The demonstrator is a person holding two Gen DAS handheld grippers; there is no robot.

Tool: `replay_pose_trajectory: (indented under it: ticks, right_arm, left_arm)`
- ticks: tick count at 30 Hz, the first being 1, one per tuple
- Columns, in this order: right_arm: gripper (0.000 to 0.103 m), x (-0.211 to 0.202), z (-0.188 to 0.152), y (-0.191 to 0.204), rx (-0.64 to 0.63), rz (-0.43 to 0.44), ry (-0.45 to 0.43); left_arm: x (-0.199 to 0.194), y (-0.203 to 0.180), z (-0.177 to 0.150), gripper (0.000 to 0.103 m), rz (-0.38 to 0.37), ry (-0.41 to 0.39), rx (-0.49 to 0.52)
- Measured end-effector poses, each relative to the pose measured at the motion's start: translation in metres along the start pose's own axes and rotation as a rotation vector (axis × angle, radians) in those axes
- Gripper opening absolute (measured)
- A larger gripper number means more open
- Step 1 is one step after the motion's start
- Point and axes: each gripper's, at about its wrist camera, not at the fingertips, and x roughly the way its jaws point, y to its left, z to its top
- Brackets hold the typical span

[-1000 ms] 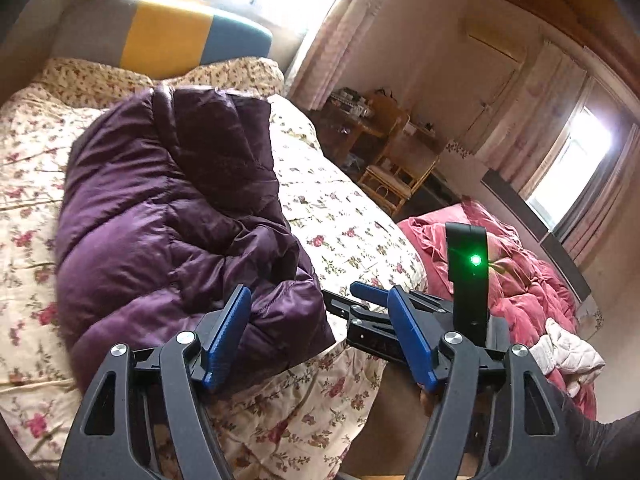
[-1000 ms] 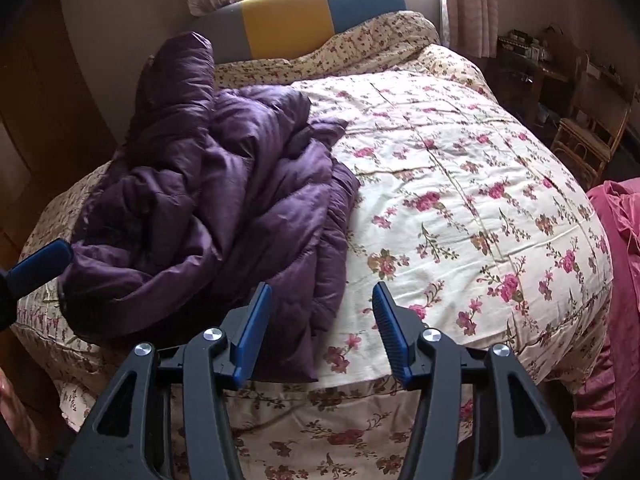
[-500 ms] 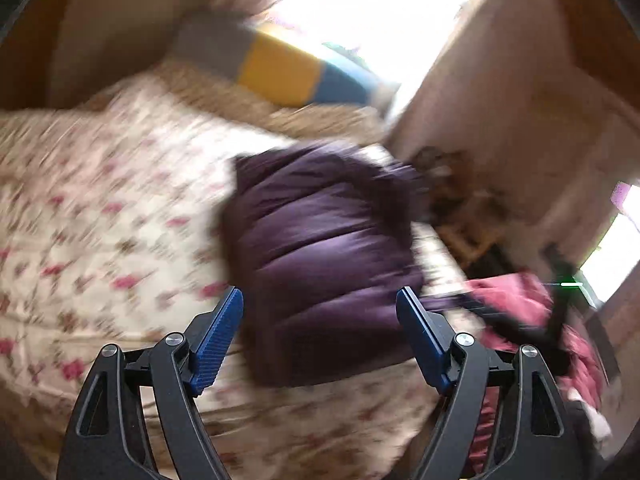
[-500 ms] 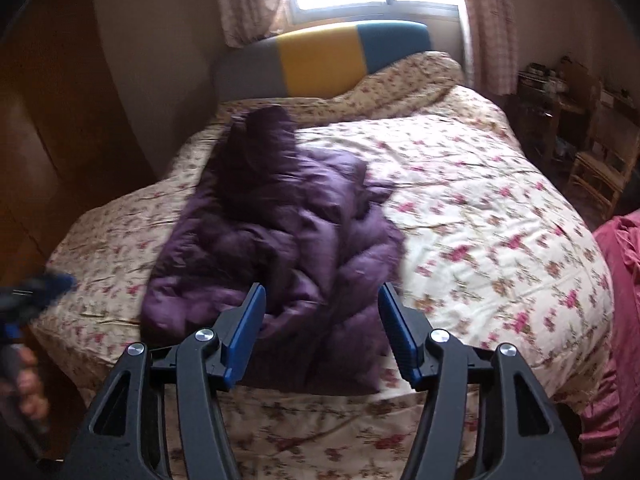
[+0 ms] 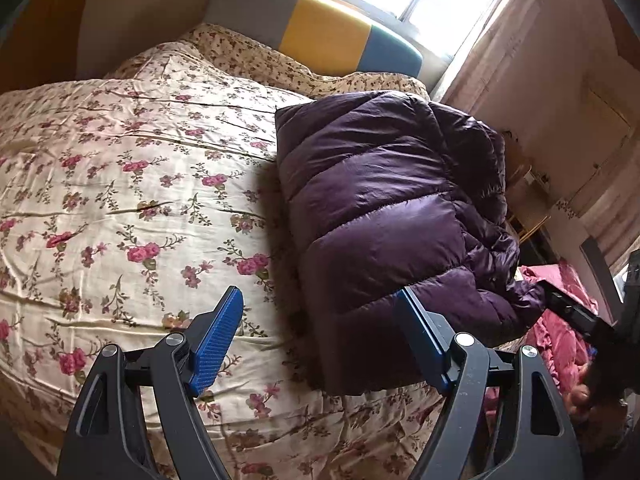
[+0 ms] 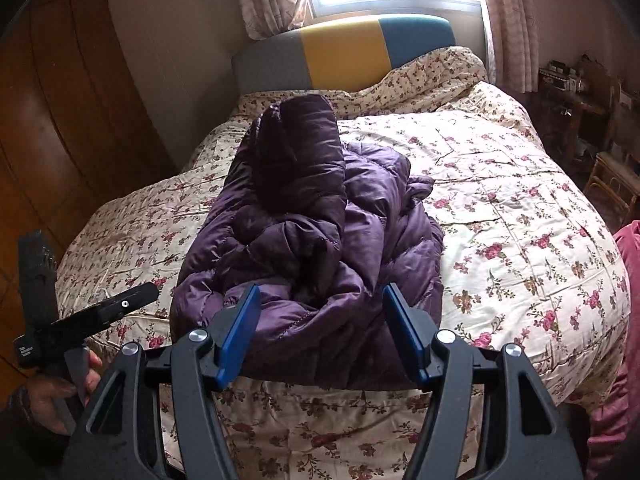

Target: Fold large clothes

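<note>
Both grippers are standing off the purple puffer jacket (image 6: 308,248) now, where a second ago the left gripper (image 5: 320,340) was low against its near edge and the jacket lay in a looser heap. Since then the left gripper's view is swinging over to the jacket's left side, and the right gripper (image 6: 320,336) is sitting higher above the foot of the bed.

Its jaws have just been opening, and they are standing at a middling gap with nothing between the blue pads; the jacket is lying just beyond them, untouched. On the left, the jaws have also been opening and are standing wide, the right pad in front of the jacket's near corner but not pressing it.

Folded into a thick bundle, the jacket is lying on the floral bedspread (image 5: 132,208), toward the foot end, one quilted panel smooth on top in the left view and a sleeve or hood part standing up behind in the right view. Beyond it, the striped headboard (image 6: 344,52) is showing under the window. A hand (image 6: 52,396) is gripping the left tool's handle at the edge of the right view.
</note>
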Motion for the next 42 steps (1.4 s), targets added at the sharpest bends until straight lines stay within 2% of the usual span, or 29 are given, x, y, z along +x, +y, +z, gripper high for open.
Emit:
replay_pose_trajectory:
  ticks: [5, 9, 11, 13, 15, 19, 26, 30, 36, 41, 42]
  right_arm:
    - [0.069, 0.006, -0.001, 0.014, -0.07, 0.032, 0.029]
    - [0.067, 0.026, -0.006, 0.017, -0.126, -0.02, 0.087]
    - [0.049, 0.04, -0.01, 0.011, -0.13, -0.054, 0.12]
    - [0.022, 0.05, -0.014, 0.004, -0.129, -0.072, 0.151]
    - [0.015, 0.061, -0.02, -0.003, -0.141, -0.11, 0.182]
    - [0.011, 0.081, -0.033, -0.025, -0.12, -0.152, 0.247]
    - [0.011, 0.114, -0.047, -0.052, -0.099, -0.145, 0.294]
    - [0.01, 0.128, -0.056, -0.058, -0.118, -0.146, 0.253]
    - [0.011, 0.121, -0.057, -0.061, -0.107, -0.14, 0.232]
    - [0.019, 0.1, -0.059, -0.052, -0.105, -0.136, 0.2]
    - [0.031, 0.094, -0.059, -0.05, -0.114, -0.147, 0.189]
  left_arm:
    - [0.007, -0.009, -0.003, 0.073, 0.011, 0.02, 0.037]
    - [0.018, -0.016, -0.005, 0.071, -0.008, 0.05, 0.056]
    - [0.022, -0.019, -0.005, 0.071, -0.022, 0.058, 0.065]
    - [0.026, -0.025, -0.004, 0.071, -0.04, 0.065, 0.076]
    - [0.031, -0.034, -0.005, 0.071, -0.057, 0.071, 0.098]
    - [0.042, -0.052, -0.009, 0.071, -0.087, 0.095, 0.145]
    - [0.066, -0.07, -0.015, 0.071, -0.069, 0.128, 0.193]
    - [0.083, -0.075, -0.023, 0.071, -0.044, 0.139, 0.216]
    - [0.089, -0.072, -0.028, 0.072, -0.027, 0.122, 0.193]
    - [0.077, -0.063, -0.022, 0.076, -0.039, 0.086, 0.123]
    - [0.074, -0.062, -0.021, 0.076, -0.038, 0.081, 0.116]
